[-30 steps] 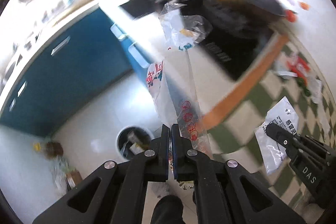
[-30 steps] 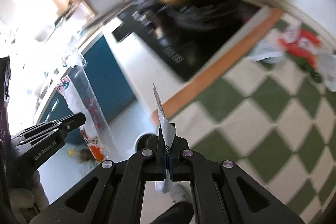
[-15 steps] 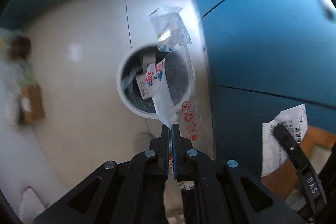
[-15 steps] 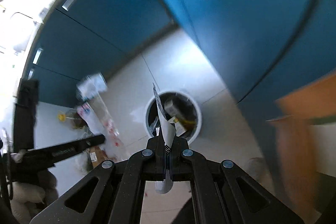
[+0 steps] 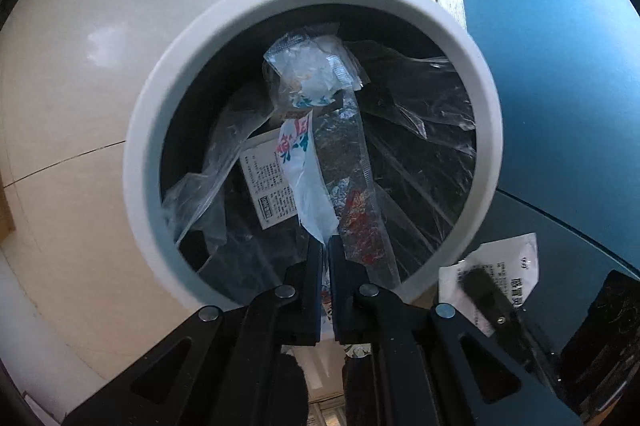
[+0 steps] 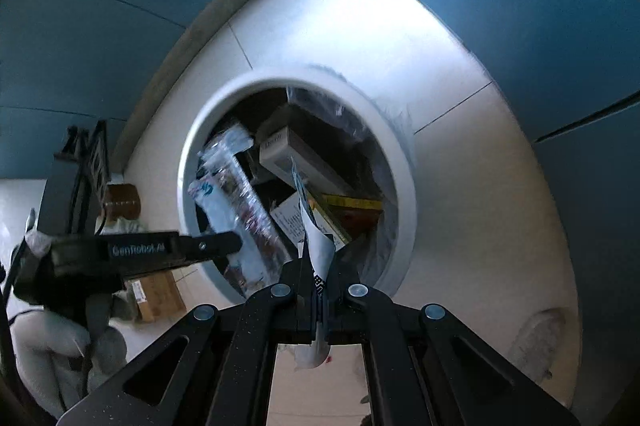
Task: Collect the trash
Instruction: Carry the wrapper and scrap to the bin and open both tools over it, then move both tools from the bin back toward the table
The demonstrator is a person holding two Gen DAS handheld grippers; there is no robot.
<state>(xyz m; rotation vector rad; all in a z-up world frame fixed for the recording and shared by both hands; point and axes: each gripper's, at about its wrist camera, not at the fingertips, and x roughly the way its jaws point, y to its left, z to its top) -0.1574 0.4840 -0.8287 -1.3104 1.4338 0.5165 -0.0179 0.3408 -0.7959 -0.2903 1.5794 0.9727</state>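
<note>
Two matte black handheld grippers, each with flat, narrow fingers on angular arms with triangular cut-outs and round silver screws at the joints: the left gripper (image 5: 325, 258) and the right gripper (image 6: 318, 268). White lettering reading "GenRobot.AI" runs along the left gripper's side, a thin black cable trails behind it, and a light grey glove (image 6: 52, 342) wraps its handle.

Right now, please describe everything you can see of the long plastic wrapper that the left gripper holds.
The long plastic wrapper is a narrow clear strip with red print near its lower end and a crumpled, partly white top with blue print. A white piece with red and blue characters lies against it. It looks thin and crinkly. The left gripper is shut on its lower end, and it points forward over the mouth of the white round bin, above the trash and liner inside.
</note>
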